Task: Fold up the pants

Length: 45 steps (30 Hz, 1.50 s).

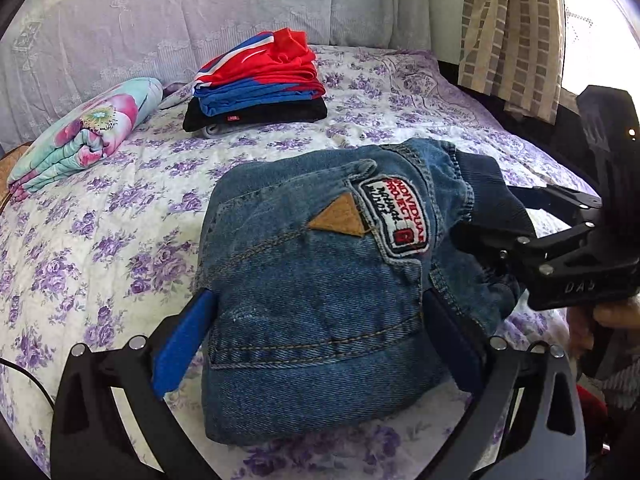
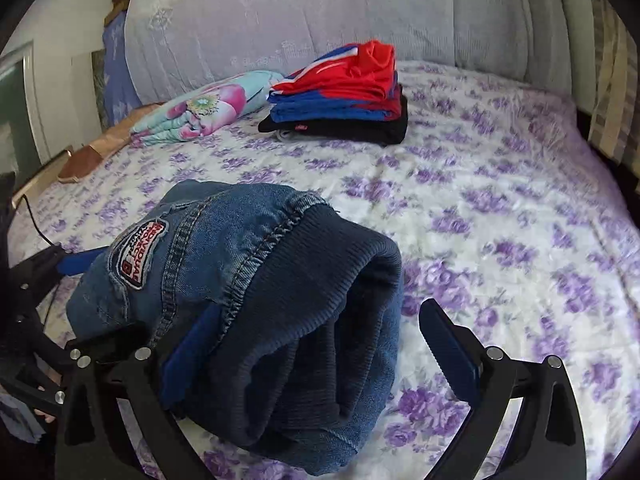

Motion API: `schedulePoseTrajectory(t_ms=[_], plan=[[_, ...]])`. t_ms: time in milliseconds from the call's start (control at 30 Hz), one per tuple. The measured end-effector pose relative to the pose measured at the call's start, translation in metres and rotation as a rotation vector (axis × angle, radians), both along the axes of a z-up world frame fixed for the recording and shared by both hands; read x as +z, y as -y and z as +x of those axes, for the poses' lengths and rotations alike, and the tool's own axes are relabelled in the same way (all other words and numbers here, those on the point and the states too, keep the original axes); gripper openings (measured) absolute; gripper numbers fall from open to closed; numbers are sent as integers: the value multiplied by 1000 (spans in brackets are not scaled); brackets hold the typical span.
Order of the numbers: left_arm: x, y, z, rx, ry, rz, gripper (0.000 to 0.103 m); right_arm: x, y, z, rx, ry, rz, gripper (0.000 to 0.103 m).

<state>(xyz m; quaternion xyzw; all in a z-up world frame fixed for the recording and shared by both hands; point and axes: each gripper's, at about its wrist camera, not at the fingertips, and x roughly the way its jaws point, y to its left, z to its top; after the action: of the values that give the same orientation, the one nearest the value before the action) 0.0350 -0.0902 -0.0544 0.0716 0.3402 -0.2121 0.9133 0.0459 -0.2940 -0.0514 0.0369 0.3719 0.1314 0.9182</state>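
With folded blue denim pants [image 1: 320, 292] bundled on floral bed [image 1: 100, 220], left tongs [image 1: 320, 332] straddle wide, right tongs [image 2: 320, 356] apart; next, probably stack.

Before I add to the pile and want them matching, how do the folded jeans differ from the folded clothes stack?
The folded jeans are one denim bundle lying near; the folded clothes stack holds several red, blue and black garments farther back. Both rest on the floral bedspread.

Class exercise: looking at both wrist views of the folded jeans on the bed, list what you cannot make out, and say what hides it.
- Left wrist view: underside of the folded jeans, hidden by their own top layer.
- Left wrist view: right tool fingertips, against dark waistband.
- Right wrist view: grey garment under the clothes stack, mostly covered.
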Motion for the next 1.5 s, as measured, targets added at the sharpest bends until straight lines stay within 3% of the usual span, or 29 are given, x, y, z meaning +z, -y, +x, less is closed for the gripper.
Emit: schedulePoseTrajectory(t_ms=[67, 167, 433, 667, 800, 1167, 1500], plan=[[-1, 3, 0, 0, 13, 12, 99, -10, 11, 9, 25, -50, 75, 99], [-1, 7, 3, 12, 19, 19, 99, -17, 14, 17, 39, -78, 106, 99], [-3, 7, 11, 29, 14, -2, 99, -18, 13, 22, 31, -86, 107, 99], [-2, 4, 9, 32, 4, -16, 99, -1, 3, 7, -22, -39, 21, 99], [-1, 4, 8, 37, 1, -22, 99, 18, -1, -5, -39, 35, -52, 99], [0, 3, 7, 36, -2, -26, 99, 46, -10, 6, -40, 128, -69, 99], [43, -29, 14, 14, 3, -158, 99, 46, -16, 22, -37, 134, -113, 99]])
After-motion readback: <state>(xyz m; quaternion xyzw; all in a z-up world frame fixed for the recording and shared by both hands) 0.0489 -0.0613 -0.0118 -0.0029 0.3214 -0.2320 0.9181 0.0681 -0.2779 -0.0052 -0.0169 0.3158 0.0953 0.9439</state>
